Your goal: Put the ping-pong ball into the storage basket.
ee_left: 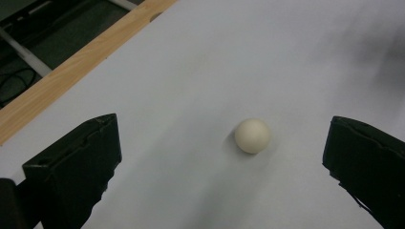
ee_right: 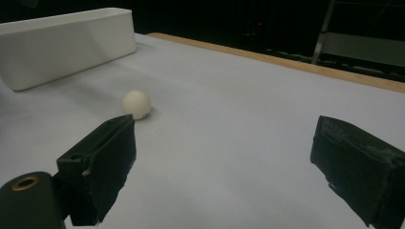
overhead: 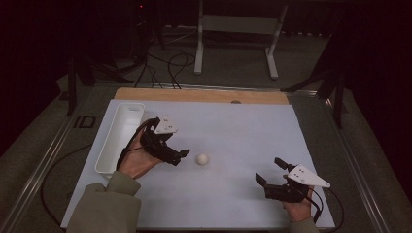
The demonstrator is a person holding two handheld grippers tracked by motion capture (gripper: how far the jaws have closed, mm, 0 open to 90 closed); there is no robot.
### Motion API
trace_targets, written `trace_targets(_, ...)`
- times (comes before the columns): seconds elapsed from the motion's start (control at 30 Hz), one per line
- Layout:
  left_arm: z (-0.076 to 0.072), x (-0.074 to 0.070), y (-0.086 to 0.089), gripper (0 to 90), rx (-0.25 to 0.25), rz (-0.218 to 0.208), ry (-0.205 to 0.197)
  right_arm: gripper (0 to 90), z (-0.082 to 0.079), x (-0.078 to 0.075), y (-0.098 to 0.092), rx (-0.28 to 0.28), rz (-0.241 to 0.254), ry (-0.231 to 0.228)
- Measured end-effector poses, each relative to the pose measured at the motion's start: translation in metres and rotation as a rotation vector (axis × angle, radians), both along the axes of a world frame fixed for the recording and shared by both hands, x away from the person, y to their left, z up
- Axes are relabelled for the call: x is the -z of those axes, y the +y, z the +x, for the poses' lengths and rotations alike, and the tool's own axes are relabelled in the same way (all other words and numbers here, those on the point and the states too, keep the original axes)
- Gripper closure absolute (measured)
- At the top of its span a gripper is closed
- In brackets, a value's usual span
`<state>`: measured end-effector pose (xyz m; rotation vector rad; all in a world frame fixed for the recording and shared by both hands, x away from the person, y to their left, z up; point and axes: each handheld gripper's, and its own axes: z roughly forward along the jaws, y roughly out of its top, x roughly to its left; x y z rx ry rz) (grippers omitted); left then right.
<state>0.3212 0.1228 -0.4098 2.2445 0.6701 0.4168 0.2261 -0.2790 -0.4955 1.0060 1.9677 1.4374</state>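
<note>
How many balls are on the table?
1. The white ball lies on the white table, just ahead of the left gripper, apart from the tray.

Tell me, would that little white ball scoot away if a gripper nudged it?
Probably: the ball is round and sits free on the smooth white table, so a nudge would likely roll it. It looks small and light. The left gripper, jaws open, might squeeze it out sideways.

White tray point(ee_right: 67, 40) cut off at left edge; right tongs point(ee_right: 224, 167) tips cropped below.
</note>
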Motion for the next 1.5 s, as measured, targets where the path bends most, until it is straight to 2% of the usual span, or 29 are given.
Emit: trace_targets(1.5,0.027,0.019,-0.034,0.0,0.031,0.113,0.088,8.1,0.000,0.001,0.000,0.000,0.000,0.007)
